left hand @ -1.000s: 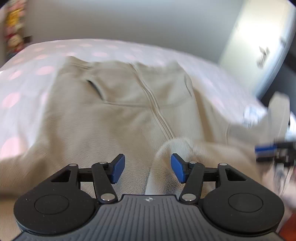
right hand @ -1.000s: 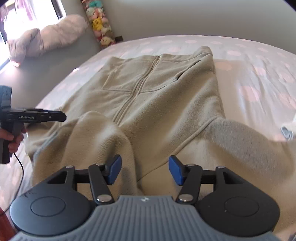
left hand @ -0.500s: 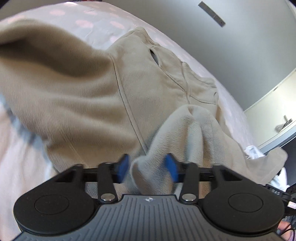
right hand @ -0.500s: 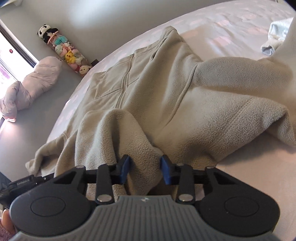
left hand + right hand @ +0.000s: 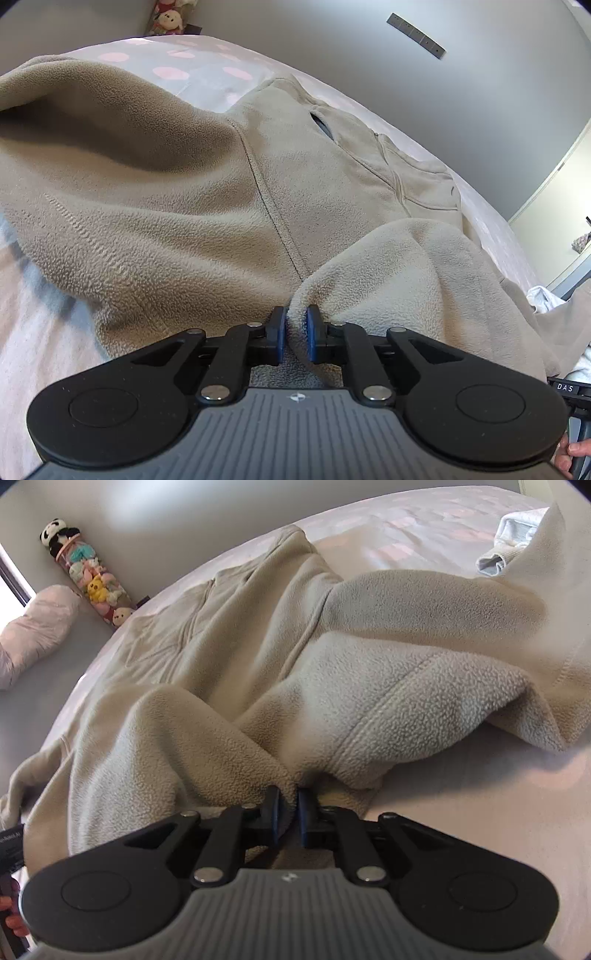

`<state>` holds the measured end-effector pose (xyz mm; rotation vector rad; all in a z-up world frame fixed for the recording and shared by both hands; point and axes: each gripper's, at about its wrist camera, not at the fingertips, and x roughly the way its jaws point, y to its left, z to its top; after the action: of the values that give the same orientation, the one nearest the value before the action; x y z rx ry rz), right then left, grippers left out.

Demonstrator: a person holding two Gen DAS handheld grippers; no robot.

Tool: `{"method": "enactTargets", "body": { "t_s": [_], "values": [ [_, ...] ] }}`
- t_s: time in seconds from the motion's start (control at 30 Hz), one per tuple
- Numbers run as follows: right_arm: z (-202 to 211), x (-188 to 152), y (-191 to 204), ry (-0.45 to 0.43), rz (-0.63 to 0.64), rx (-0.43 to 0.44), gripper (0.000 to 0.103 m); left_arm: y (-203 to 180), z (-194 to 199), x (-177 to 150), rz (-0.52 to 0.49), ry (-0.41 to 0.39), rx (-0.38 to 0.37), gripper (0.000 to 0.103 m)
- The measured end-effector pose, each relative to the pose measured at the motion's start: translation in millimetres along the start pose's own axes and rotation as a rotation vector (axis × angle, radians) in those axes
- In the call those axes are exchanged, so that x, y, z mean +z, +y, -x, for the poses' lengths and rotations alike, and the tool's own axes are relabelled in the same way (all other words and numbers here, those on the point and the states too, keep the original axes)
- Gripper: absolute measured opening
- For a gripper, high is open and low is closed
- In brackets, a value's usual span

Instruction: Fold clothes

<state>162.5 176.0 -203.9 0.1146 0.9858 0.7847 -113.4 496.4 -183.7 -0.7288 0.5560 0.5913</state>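
A: Item and location?
B: A beige fleece jacket (image 5: 177, 192) is spread over a bed (image 5: 207, 70) covered in a white sheet with pink dots. Zipper and chest pocket seams are seen on the far part; the near part is bunched into raised folds.

A: Left hand-held gripper?
B: The left hand-held gripper (image 5: 296, 325) is closed on a pinched ridge of the fleece jacket, with fabric squeezed between the blue pads (image 5: 280, 330). The cloth is drawn up into a peak at the grip.

A: Right one?
B: The right hand-held gripper (image 5: 287, 812) is clamped on a fleece fold too; the jaws are nearly together with cloth between them. A thick stitched seam is seen just right of the grip.

A: Surroundings?
B: A light blue-white garment (image 5: 517, 542) is lying on the bed beyond the jacket, partly hidden by a raised sleeve. A stack of plush toys (image 5: 88, 576) is stood against the grey wall, and a pale pink pillow (image 5: 33, 627) is lying near it. Fingers of a hand (image 5: 572, 452) are seen at the lower right edge of the left view.
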Motion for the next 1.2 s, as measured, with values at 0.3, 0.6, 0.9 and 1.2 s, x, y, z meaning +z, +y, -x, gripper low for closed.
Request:
{"method": "enactTargets", "body": {
  "t_s": [0.3, 0.6, 0.9, 1.2],
  "values": [
    [53, -13, 9, -0.096, 0.121, -0.006, 0.039, -18, 49, 2, -0.081, -0.058, 0.035, 0.034],
    [87, -39, 60, -0.137, 0.5, -0.02, 0.06, -76, 82, -24, -0.396, -0.022, 0.127, 0.047],
    [62, -67, 78, -0.042, 0.674, -0.091, 0.068, -118, 44, -81, -0.777, 0.158, 0.297, 0.052],
    [33, -84, 90, -0.006, 0.81, -0.146, 0.068, -106, 20, -94, -0.838, 0.164, 0.341, 0.052]
  ]
}}
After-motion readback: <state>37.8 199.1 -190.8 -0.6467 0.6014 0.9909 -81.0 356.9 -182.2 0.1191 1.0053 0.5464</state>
